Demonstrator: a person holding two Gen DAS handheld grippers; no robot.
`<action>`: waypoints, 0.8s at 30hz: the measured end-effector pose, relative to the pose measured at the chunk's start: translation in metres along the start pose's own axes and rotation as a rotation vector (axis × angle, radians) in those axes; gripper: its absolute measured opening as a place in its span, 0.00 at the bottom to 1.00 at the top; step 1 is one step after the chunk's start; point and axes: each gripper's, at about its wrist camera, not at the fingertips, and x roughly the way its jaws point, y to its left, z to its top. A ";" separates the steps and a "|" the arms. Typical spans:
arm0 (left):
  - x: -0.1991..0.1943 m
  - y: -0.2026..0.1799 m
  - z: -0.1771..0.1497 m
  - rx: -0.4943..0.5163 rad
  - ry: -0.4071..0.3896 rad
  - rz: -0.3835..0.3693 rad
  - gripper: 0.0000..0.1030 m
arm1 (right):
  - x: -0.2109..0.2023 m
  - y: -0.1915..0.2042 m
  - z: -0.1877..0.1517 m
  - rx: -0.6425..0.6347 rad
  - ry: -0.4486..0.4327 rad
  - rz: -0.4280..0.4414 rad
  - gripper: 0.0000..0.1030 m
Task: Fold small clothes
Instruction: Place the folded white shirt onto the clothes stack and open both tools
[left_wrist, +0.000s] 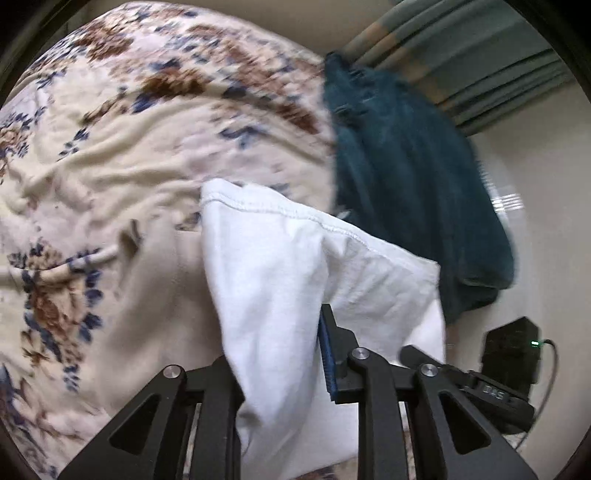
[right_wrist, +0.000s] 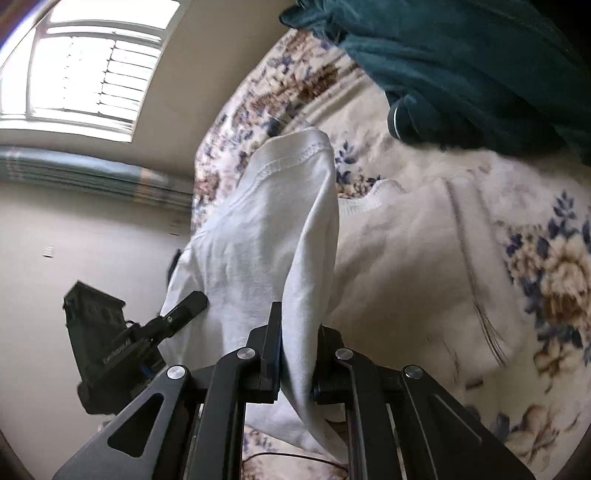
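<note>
My right tongs (right_wrist: 295, 354) are clamped on a white garment (right_wrist: 273, 236), which rises from between the fingers with its stitched hem at the top. My left tongs (right_wrist: 177, 317) grip the same cloth at its left edge. Beneath lies a flowered bedspread (right_wrist: 554, 280) with a cream garment (right_wrist: 413, 258) spread on it. A dark teal cloth (right_wrist: 461, 62) is heaped at the upper right. A bright window (right_wrist: 88, 70) and a striped curtain (right_wrist: 92, 170) show at left.
</note>
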 end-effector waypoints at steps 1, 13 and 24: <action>0.003 0.006 0.002 -0.001 0.008 0.013 0.17 | 0.007 -0.002 0.001 -0.004 0.000 -0.019 0.12; -0.027 -0.024 -0.019 0.152 -0.139 0.371 0.91 | -0.017 0.026 -0.020 -0.198 -0.098 -0.432 0.81; -0.105 -0.080 -0.124 0.217 -0.232 0.516 0.91 | -0.128 0.078 -0.124 -0.366 -0.290 -0.724 0.98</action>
